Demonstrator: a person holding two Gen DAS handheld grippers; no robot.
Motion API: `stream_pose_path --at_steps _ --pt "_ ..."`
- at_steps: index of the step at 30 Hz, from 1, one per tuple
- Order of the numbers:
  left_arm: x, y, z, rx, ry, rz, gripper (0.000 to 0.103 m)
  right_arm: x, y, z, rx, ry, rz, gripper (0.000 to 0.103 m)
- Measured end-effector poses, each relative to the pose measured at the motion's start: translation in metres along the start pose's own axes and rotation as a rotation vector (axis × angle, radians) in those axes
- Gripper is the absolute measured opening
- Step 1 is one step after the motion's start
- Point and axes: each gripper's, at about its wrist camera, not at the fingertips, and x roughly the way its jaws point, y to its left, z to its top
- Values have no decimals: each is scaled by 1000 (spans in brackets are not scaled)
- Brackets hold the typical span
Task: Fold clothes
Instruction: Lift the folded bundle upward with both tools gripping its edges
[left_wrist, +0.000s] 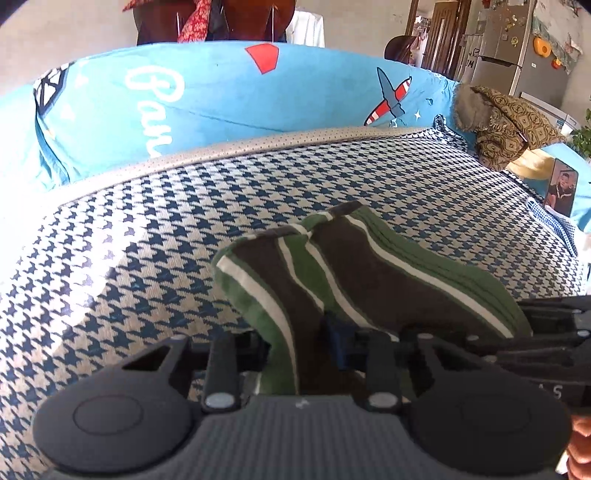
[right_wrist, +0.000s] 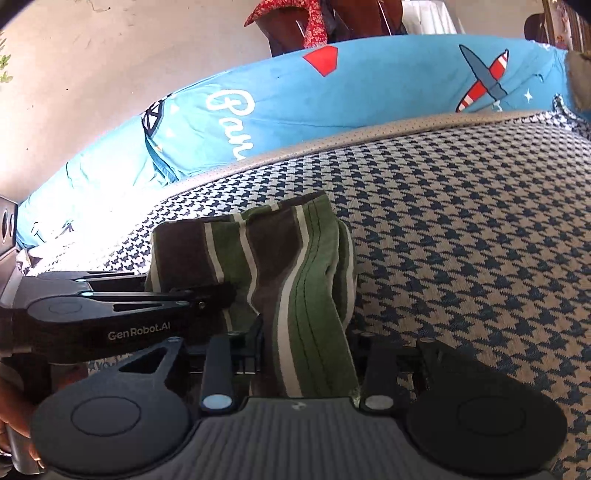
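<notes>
The striped garment (left_wrist: 354, 273), banded in green, brown and white, is bunched and partly folded over a sofa seat (left_wrist: 147, 229) covered in blue-and-white houndstooth fabric. The left tongs (left_wrist: 314, 350) are closed onto the near edge of the cloth, which runs down between the two fingers and hides their tips. From the right wrist view the same garment (right_wrist: 280, 266) hangs in a ridge into the right tongs (right_wrist: 306, 354), likewise clamped on the fabric with no gap visible between cloth and fingers. The left tongs (right_wrist: 218, 295) enter this view from the left side, their tip pressed against the brown band of the garment. Both tools grip the near side of the cloth, close together. Behind the seat stands a blue backrest cover (left_wrist: 229, 96) printed with an aeroplane and white lettering. A patterned brown cushion (left_wrist: 506, 125) lies at the far right end of the sofa, well apart from the garment.
</notes>
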Motion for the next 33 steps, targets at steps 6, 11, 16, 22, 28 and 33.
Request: stream_pose_path --at_steps 6,11,16,22,28,33 --pt "-12 -3 7 27 -17 82 22 -8 18 10 -43 -55 -6 35" --pt "-21 9 6 -10 -13 107 22 -6 33 15 -85 -81 -14 35" --pt "-25 17 9 -47 -15 98 22 -7 35 16 -70 -78 -24 35" --pt "-13 39 9 -145 52 50 36 14 12 14 53 26 -81 36" --pt "-3 59 4 -247 121 9 75 16 -23 10 229 81 -31 49" --pt "4 65 -2 -280 149 -45 78 11 -39 7 273 96 -10 57"
